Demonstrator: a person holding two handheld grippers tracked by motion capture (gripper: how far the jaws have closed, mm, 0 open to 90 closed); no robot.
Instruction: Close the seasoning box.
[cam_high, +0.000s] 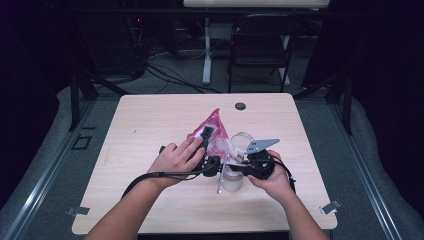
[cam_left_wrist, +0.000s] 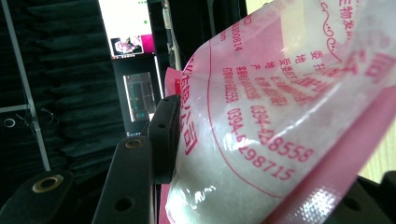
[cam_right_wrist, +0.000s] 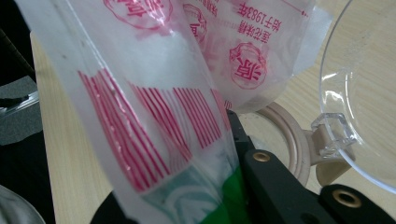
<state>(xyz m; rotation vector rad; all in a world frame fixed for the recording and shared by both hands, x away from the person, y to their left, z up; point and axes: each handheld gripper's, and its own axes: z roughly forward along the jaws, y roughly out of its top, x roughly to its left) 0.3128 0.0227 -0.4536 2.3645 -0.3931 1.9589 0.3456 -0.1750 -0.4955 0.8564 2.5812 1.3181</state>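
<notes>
A pink and white plastic bag (cam_high: 213, 129) of white grains with red print stands tilted above the middle of the table. My left gripper (cam_high: 208, 137) is shut on the bag's body; in the left gripper view a black pad (cam_left_wrist: 163, 140) presses into the bulging bag (cam_left_wrist: 261, 116). My right gripper (cam_high: 234, 160) is shut on the bag's lower corner, where the striped film (cam_right_wrist: 154, 107) runs down between its black jaws. A clear jar (cam_high: 232, 179) sits just under the bag, its hinged clear lid (cam_right_wrist: 364, 93) flipped open beside the beige rim (cam_right_wrist: 290, 135).
The light wooden table (cam_high: 150, 125) has a round black grommet (cam_high: 240, 106) near its far edge. A folding chair (cam_high: 260, 45) and cables lie beyond the table. Dark curtains surround the space, and a lit screen (cam_left_wrist: 128, 28) glows behind.
</notes>
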